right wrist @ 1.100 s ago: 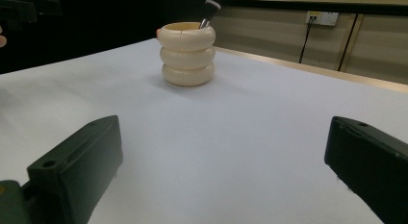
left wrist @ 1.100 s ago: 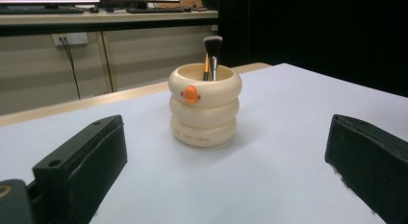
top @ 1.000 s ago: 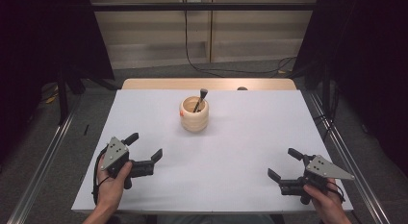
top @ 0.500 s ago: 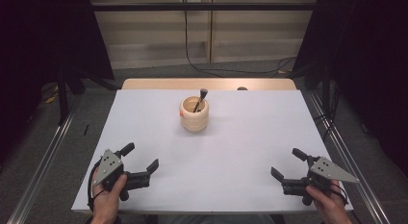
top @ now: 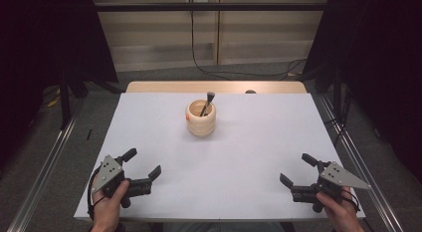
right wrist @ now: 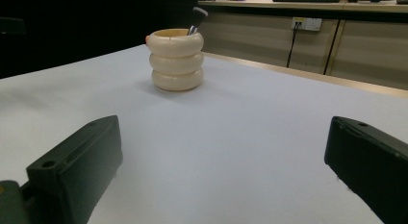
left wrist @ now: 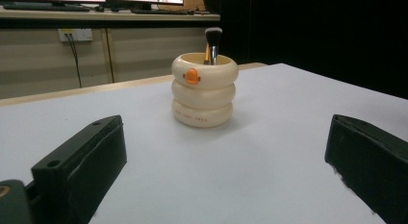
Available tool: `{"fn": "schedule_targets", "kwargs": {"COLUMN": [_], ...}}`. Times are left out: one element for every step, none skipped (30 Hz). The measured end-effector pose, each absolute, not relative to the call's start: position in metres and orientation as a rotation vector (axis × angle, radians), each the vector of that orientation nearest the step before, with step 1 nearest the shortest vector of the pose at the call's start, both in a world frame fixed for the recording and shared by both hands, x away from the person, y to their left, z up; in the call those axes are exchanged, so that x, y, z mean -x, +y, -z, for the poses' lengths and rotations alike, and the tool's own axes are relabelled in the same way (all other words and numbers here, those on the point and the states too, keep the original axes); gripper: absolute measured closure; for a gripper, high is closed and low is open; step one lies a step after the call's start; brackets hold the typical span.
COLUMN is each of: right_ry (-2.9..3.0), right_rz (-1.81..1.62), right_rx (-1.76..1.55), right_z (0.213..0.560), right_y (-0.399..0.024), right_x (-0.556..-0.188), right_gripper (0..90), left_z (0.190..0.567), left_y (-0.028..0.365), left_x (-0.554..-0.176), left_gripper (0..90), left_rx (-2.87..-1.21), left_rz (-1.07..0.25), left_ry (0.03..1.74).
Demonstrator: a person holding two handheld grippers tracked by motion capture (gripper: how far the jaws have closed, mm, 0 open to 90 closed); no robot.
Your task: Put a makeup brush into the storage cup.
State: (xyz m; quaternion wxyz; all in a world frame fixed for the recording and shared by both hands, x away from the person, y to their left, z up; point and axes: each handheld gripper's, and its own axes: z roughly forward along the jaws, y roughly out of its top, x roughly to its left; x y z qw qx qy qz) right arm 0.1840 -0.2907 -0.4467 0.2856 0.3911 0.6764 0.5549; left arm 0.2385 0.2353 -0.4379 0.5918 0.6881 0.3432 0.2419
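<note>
A cream ringed cup [top: 201, 120] stands upright at the middle far part of the white table [top: 249, 142], with a makeup brush [top: 207, 102] leaning inside it. The left gripper view shows the cup [left wrist: 204, 89] with an orange mark on its side and the brush [left wrist: 212, 43] bristles up. In the right gripper view the cup [right wrist: 176, 59] stands far ahead. My left gripper [top: 142, 165] rests open near the front left edge, held by a hand. At the front right my right gripper [top: 297, 170] is open too. Both hold nothing and sit far from the cup.
A wooden strip [top: 214, 86] runs along the table's far edge. Metal rails [top: 358, 157] flank the table on both sides. A cable [top: 199, 48] hangs down the back wall to the floor. Dark curtains stand at both sides.
Both grippers have drawn back toward the table's front edge, the left one more. Their jaws have stayed open. The cup and brush have not moved.
</note>
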Motion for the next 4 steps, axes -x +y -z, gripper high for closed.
{"fn": "schedule_targets", "kwargs": {"right_ry": [1.809,1.810,1.811,1.810], "right_rz": [-1.484,-1.483,-1.483,-1.484], "right_rx": [-1.045,-1.043,-1.042,-1.042], "right_z": [0.4467,0.4468,0.4469,0.4469], "right_y": [-0.2906,-0.2906,-0.2906,-0.2908], "right_x": [-0.1841,-0.1843,-0.1845,-0.1847], "right_gripper": [0.0,0.0,0.0,0.0], "left_z": [0.4378,0.4375,0.4371,0.4369], "left_y": [0.2355,0.2354,0.2359,0.2361], "left_x": [-0.2386,-0.2386,-0.2388,-0.2391], "left_gripper": [0.6,0.6,0.8,0.7], "left_rx": [-1.603,-1.599,-1.598,-1.596], "left_rz": [-0.565,-0.566,-0.567,-0.569], "left_ry": [0.796,0.798,0.795,0.793]}}
